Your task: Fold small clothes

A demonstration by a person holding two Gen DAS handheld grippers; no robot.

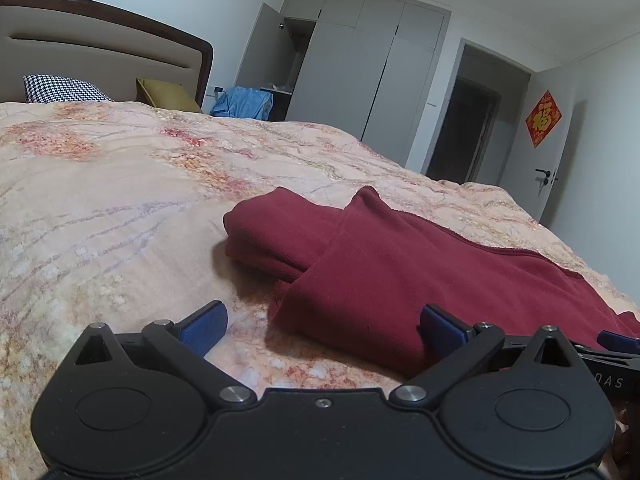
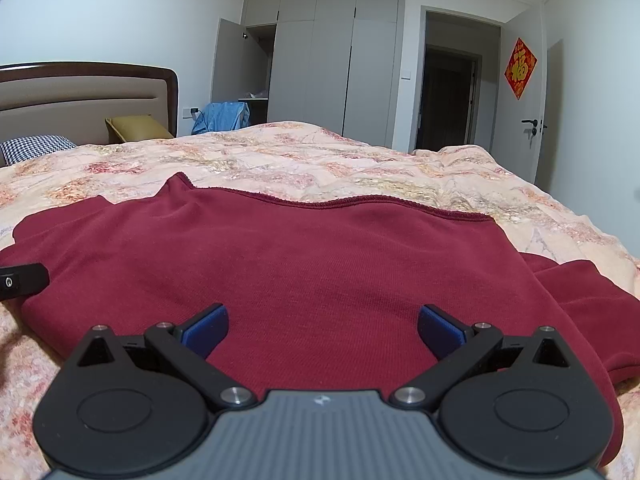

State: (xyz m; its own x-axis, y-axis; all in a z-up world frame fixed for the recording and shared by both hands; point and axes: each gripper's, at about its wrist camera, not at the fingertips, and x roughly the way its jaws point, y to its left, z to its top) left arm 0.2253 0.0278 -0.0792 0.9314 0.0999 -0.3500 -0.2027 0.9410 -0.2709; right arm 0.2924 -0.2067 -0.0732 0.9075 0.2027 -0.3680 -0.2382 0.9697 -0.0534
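A dark red knit garment lies spread on the bed, its hem edge at the far side. In the left wrist view the same garment shows a folded-in sleeve or side at its left end. My left gripper is open and empty, low over the quilt at the garment's near left corner. My right gripper is open and empty, just above the garment's near middle. The right gripper's blue fingertip shows at the right edge of the left wrist view. The left gripper's black tip shows at the left edge of the right wrist view.
The bed has a peach floral quilt. A checked pillow and a mustard pillow lie by the headboard. A blue cloth, grey wardrobes with one door open and a doorway stand beyond.
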